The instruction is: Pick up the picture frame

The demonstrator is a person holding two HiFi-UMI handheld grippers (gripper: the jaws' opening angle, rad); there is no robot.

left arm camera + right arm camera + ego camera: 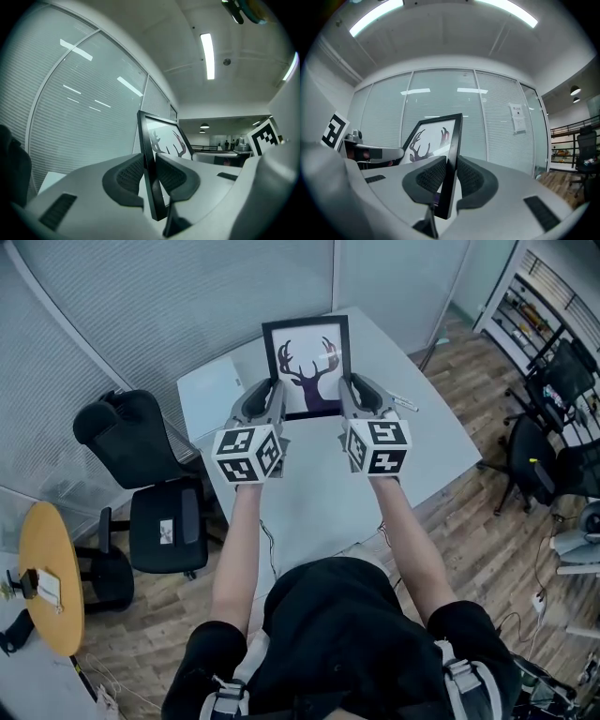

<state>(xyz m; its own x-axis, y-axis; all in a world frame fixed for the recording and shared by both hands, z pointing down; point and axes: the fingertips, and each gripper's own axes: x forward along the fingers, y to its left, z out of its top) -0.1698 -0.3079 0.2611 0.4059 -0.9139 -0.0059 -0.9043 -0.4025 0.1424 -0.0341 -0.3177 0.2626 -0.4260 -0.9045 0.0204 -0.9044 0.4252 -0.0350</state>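
We grip the black picture frame [307, 367] from both sides. The left gripper [269, 395] is clamped on its left edge and the right gripper [352, 393] on its right edge, and in each gripper view the ribbed pads press on the front and back of the moulding. The frame stands upright between them above the far half of the white table [319, 507], and it holds a dark deer-antler print on white. A white sheet [212, 390] lies at the table's far left corner, and a small pen-like item [405, 405] lies near the right edge. The near half of the tabletop is bare. A black office chair [164, 521] sits close against the left edge, with a blind-covered glass wall [141, 306] just behind. On the right is open wood floor [487, 521], then more chairs [553, 451] and a shelf unit [527, 306] holding small items we cannot make out.
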